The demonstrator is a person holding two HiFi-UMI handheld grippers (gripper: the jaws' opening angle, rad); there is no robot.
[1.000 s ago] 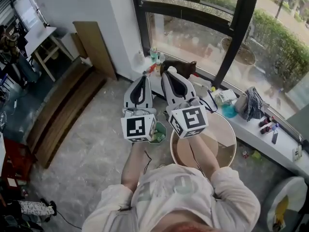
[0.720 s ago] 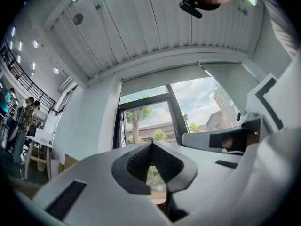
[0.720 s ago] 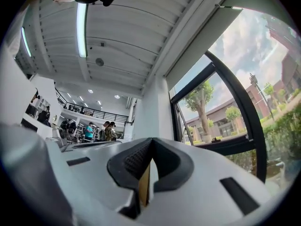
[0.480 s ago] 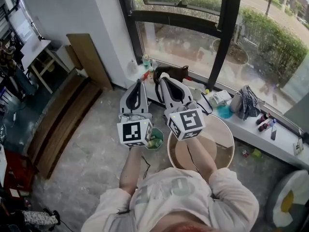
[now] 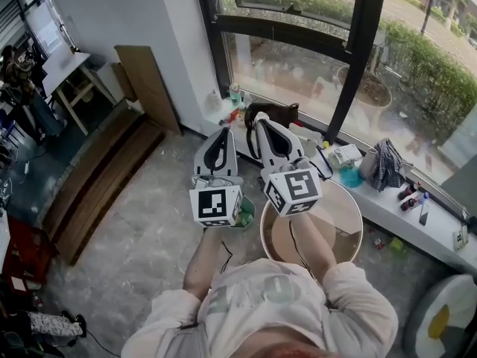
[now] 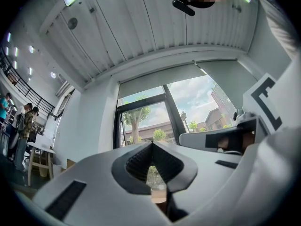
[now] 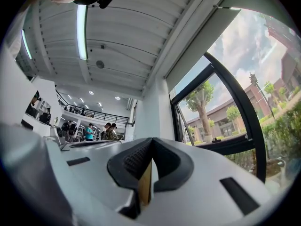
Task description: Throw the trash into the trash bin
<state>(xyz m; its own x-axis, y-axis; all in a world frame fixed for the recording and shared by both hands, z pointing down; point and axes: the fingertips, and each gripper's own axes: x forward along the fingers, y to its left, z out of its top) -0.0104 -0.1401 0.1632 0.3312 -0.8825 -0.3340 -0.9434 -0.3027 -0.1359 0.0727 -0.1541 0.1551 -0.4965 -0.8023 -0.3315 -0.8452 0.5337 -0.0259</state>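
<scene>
Left gripper [image 6: 151, 145] and right gripper [image 7: 151, 140]: both pairs of jaws pressed together, with no trash to be made out between them. Both are held side by side at chest height and tilted up towards the window. The small green trash bin [image 5: 247, 215] stands on the floor beneath them, partly hidden by the left marker cube [image 5: 216, 205], beside a round white tub [image 5: 356, 213]. The bin holds some items. The scene fits trash yet to be fetched or trash already dropped. Either way, neither gripper view shows the bin, so aiming at it rests on the head view.
</scene>
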